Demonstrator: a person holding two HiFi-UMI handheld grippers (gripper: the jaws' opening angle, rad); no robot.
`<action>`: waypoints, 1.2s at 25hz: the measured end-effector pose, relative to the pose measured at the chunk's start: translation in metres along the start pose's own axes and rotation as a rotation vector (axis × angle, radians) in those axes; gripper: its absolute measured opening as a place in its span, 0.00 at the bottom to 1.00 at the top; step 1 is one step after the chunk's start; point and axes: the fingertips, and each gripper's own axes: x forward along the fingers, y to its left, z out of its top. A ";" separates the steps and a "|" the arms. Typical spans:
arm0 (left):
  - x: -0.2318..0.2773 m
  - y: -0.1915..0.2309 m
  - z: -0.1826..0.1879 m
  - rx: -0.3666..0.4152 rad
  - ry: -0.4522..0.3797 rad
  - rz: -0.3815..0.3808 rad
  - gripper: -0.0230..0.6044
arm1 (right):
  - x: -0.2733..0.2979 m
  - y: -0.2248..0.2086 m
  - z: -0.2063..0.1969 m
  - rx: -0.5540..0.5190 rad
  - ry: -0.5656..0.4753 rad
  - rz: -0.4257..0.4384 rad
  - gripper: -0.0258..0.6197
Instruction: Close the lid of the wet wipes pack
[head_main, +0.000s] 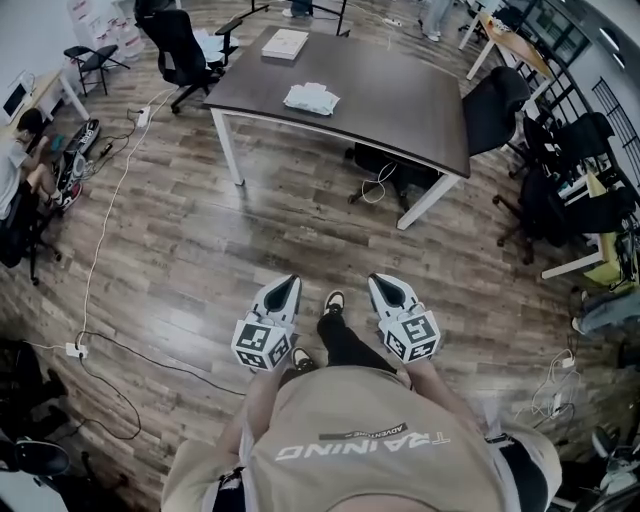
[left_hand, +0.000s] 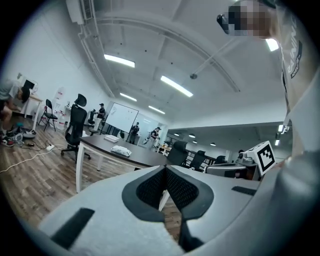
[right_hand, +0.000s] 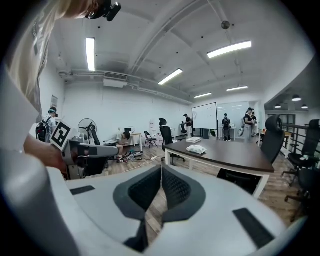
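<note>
Hard to make out: the wet wipes pack (head_main: 311, 98) was too small in every view to tell whether its lid was open or closed; the person's hands were hidden under the marker cubes and the shirt.
Pack's place: on the dark table (head_main: 400, 100), toward its near edge, at 12 o'clock from the person and well apart from both claws.
Left claw (head_main: 287, 283): jaws closed tip to tip with nothing between them, held low in front of the body.
Right claw (head_main: 380, 281): also pressed together and empty, beside the left one, at 3 o'clock from it.
Around: a flat white box (head_main: 285, 44) lay at 11 o'clock from the pack; a black office chair (head_main: 180, 50) stood at 10 o'clock from the table; another dark chair (head_main: 495, 105) stood at its 3 o'clock end; a white cable (head_main: 100, 240) ran over the wooden floor at 9 o'clock.
In the way: bare floorboards between the person and the table.
Count: two claws, one pack, one box, one table.
</note>
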 end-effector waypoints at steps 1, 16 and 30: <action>0.007 -0.002 -0.002 0.001 0.010 -0.012 0.05 | 0.003 -0.003 -0.003 0.004 0.005 0.001 0.06; 0.143 0.045 0.063 0.049 0.031 0.005 0.05 | 0.132 -0.110 0.010 0.095 -0.017 0.065 0.06; 0.206 0.104 0.059 -0.091 0.072 0.178 0.05 | 0.217 -0.179 -0.004 0.077 0.083 0.207 0.06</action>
